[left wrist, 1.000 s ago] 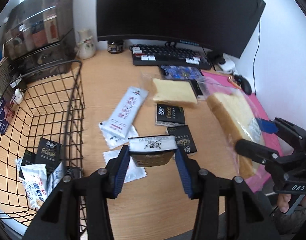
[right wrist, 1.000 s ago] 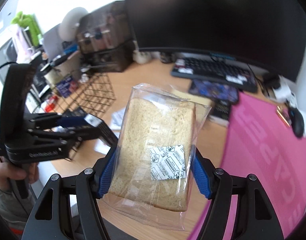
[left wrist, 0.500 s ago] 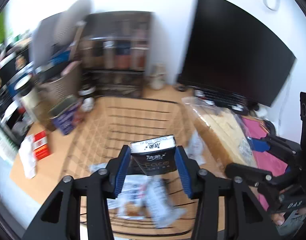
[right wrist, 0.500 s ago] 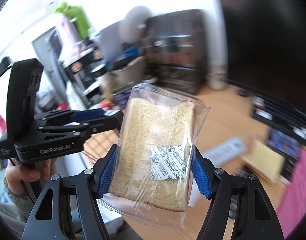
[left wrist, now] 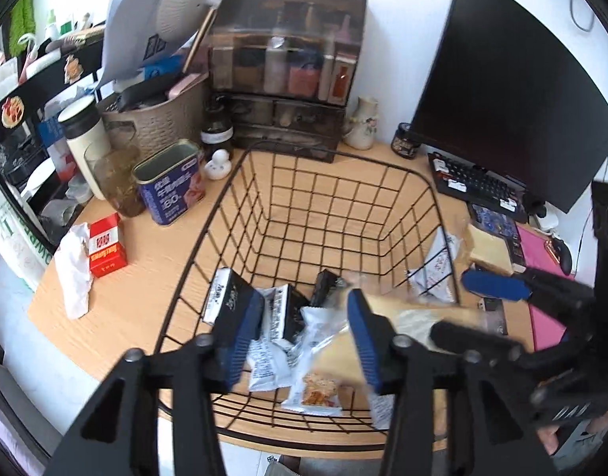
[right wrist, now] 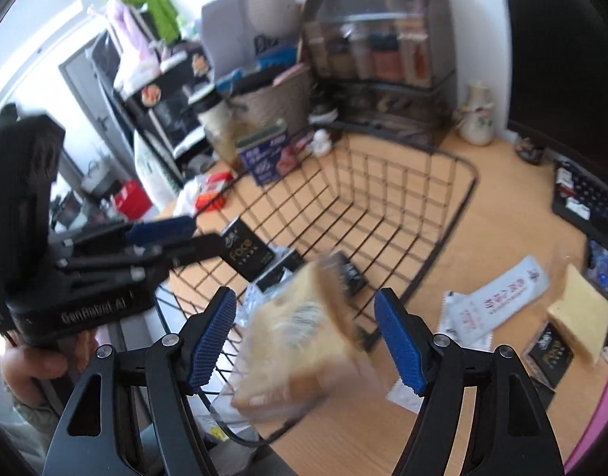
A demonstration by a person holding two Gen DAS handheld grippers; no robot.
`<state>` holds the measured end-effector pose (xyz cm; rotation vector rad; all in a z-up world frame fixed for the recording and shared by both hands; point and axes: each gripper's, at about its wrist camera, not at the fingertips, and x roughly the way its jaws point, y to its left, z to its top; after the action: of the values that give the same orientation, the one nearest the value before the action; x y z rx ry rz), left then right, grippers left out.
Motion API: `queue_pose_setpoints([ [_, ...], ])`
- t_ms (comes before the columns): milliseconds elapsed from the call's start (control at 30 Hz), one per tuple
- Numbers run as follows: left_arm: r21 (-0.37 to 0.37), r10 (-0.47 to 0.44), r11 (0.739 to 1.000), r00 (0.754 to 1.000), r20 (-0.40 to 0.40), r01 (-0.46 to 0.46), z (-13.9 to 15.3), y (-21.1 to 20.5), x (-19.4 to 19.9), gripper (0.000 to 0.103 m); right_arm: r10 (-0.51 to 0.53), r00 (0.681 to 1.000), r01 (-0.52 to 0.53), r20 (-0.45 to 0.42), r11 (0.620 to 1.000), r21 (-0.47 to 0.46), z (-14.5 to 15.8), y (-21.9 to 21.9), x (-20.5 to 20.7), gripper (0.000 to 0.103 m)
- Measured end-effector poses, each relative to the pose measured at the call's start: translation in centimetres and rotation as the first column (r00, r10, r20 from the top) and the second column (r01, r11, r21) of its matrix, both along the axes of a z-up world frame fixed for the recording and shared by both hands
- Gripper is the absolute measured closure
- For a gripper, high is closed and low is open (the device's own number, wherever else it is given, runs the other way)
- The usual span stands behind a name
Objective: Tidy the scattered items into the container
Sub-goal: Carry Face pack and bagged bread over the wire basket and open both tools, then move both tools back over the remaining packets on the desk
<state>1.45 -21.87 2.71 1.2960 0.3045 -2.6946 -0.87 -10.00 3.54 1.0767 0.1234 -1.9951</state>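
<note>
Black wire basket (left wrist: 443, 202) on light wooden desk (left wrist: 153, 250), holding several black sachets, white snack packets (left wrist: 264, 365) and one orange-printed wrapper near its front wall. Left gripper (left wrist: 302, 341), black with blue finger pads, jaws spread wide above the basket's near end; black "Face" sachet (left wrist: 228, 301) lies just beside its left pad, contact not discernible. Right gripper (right wrist: 306, 341), same make, jaws wide apart; clear-bagged slice of white bread (right wrist: 300, 333), motion-blurred, sits between the pads touching neither, over the basket's near corner. Outside the basket on the desk: long white printed pouch (right wrist: 498, 293), second bagged bread slice (right wrist: 582, 313), white sachets, black sachet (right wrist: 550, 347), all to the right of the basket. Left of the basket: blue rectangular tin (left wrist: 171, 186), red carton (left wrist: 105, 246), crumpled white wrapper. Behind: brown drawer organiser (left wrist: 284, 71), cream ceramic vase (left wrist: 361, 123), black monitor (left wrist: 506, 87), black keyboard (left wrist: 474, 182), pink mat (left wrist: 542, 246)
</note>
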Motion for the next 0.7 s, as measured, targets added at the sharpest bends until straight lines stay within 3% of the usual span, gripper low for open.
queue_pose_setpoints([
  [200,0.007,-0.115,0.993,0.993,-0.006,0.115,0.8,5.2,-0.9,0.049,-0.110,0.991,0.110,-0.072,0.994,-0.006,2.0,6.9,-0.8,0.030],
  [367,-0.002,-0.289,0.957,0.957,0.002,0.289,0.8,13.4,-2.3,0.049,-0.238,0.969,0.239,-0.072,0.971,0.002,1.1,14.5,-1.1,0.030],
  [433,-0.028,-0.338,0.941,0.941,0.016,0.338,0.3,16.6,-3.1,0.043,-0.281,0.957,0.282,-0.070,0.959,0.013,0.5,17.2,-1.2,0.030],
  [700,0.016,-0.450,0.892,0.886,0.113,0.451,-4.6,24.7,-6.8,0.043,-0.426,0.905,0.426,-0.023,0.903,0.060,-2.8,27.3,-2.0,0.030],
])
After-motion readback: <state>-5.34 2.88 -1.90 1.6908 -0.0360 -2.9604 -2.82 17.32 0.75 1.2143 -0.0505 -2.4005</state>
